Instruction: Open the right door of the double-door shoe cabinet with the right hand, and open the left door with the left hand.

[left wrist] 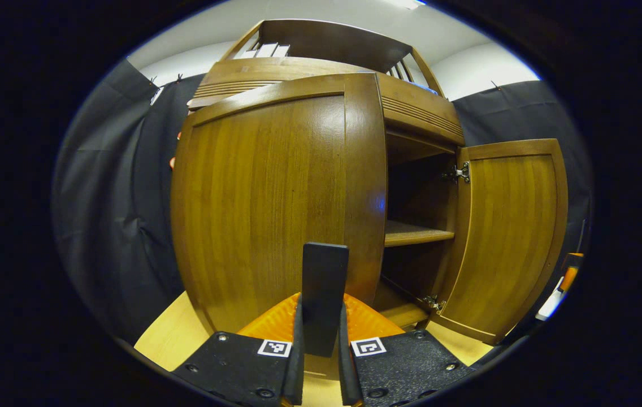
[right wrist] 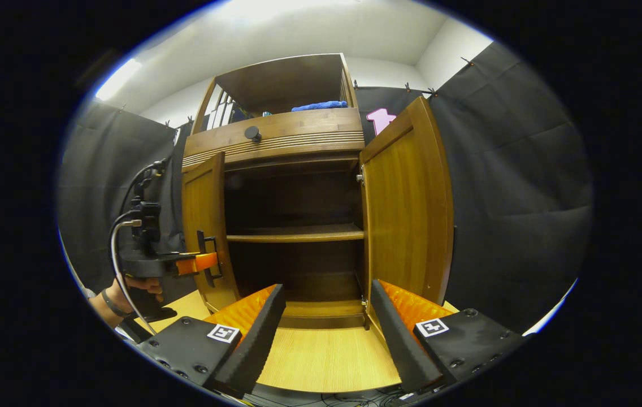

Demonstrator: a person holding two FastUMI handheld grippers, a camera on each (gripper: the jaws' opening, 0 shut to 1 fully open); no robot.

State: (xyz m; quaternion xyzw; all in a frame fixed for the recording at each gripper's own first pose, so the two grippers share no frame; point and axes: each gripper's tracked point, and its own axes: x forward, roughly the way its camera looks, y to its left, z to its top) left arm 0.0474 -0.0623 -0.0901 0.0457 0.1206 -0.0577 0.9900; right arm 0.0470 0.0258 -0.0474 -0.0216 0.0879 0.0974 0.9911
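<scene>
**Left door half swung, right door already wide**

At the front of the brown wooden double-door shoe cabinet, both doors are seen away from the closed position. The right door of brown wood is opened wide and stands nearly square to the cabinet front. The left door of brown wood is partly opened, and its dark upright handle is clamped between the left tongs, both fingers being pressed on it. In the right gripper view the same left tongs are seen at the free edge of the left door, held by a hand.

The right tongs are held apart and grip nothing; they are pointed at the dark inside with its wooden shelf.

The step in hand is judged to be the swing of the left door. It is best done when the handle is led along an arc around the hinges on the outer side, not pulled straight out, so that the fingers are not twisted off the handle.

Room is judged enough on the left: the black cloth wall stands near the hinge side, so the door edge should be watched at the end of the swing. The light wooden worktop under the cabinet lies bare in front of the doors.
</scene>
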